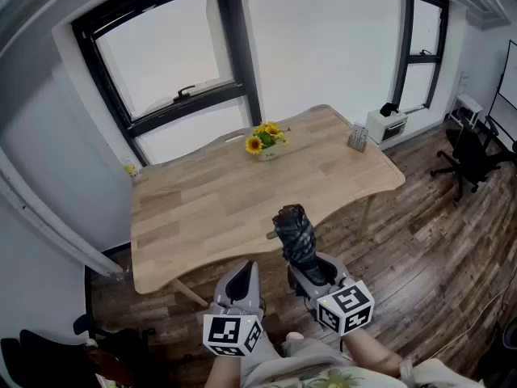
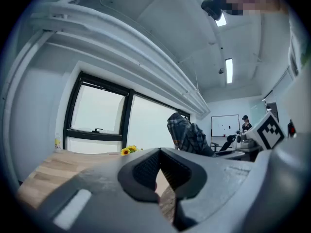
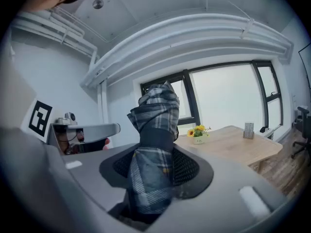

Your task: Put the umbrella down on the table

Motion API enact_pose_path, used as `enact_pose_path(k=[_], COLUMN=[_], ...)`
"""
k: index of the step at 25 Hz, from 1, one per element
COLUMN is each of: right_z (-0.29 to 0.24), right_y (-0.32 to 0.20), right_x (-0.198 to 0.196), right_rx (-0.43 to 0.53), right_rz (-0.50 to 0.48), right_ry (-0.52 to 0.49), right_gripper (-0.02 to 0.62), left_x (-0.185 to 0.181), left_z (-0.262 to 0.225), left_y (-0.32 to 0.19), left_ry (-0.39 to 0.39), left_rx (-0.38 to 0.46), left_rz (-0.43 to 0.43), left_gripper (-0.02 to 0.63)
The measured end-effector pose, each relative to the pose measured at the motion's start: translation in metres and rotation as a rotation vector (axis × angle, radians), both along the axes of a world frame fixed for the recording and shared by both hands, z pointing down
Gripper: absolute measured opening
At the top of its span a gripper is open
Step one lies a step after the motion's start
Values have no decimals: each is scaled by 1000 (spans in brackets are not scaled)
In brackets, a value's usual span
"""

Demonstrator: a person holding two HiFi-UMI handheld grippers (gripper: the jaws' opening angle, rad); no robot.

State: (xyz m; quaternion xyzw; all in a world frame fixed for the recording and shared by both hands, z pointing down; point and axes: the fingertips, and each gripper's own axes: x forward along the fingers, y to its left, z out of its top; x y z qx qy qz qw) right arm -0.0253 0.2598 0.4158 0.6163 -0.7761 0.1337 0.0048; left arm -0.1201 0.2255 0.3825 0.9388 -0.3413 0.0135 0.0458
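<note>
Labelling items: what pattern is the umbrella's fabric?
The umbrella is dark blue-grey plaid; right gripper view shows it best.

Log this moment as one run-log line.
right hand-held gripper: shut on umbrella | left hand-held gripper: shut, empty | umbrella: held, not yet on table

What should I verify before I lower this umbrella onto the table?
1. Grip: right gripper shut on the folded umbrella: ok.
2. Other hand: left gripper has its jaws together, empty, apart from the umbrella: ok.
3. Landing spot: near part of the table is bare: ok.
4. Obstacles: flower pot and small holder stand at the far edge, out of the way: ok.
5. Umbrella fully over the tabletop: cannot tell; in the head view only its top reaches past the near edge.
</note>
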Motion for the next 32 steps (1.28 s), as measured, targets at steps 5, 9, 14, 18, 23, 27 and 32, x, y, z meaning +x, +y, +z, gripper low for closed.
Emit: enact_pose_path(k=[5, 9, 14, 18, 23, 27, 32], right_z=[3, 4, 3, 4, 6, 11, 12], right_y=[-2, -7, -18, -31, -51, -69, -99], right_x=[7, 10, 19, 26, 35, 40, 47], right_rx=[-7, -7, -6, -14, -24, -39, -48], right_rz=[10, 12, 22, 27, 29, 31, 29], right_ry=[-26, -26, -29, -25, -31, -37, -37], right_gripper=[180, 181, 181, 183, 183, 183, 183], left_x=[3, 7, 17, 25, 34, 38, 46], left_z=[0, 5, 11, 13, 17, 23, 26], left_y=[-2, -10, -24, -37, -55, -72, -103], left_ry=[0, -4, -14, -16, -21, -31, -37], left_rx=[-2, -12, -16, -24, -35, -51, -63], left_rz=[4, 10, 26, 39, 44, 49, 49], left_gripper=[5, 5, 5, 5, 5, 5, 5])
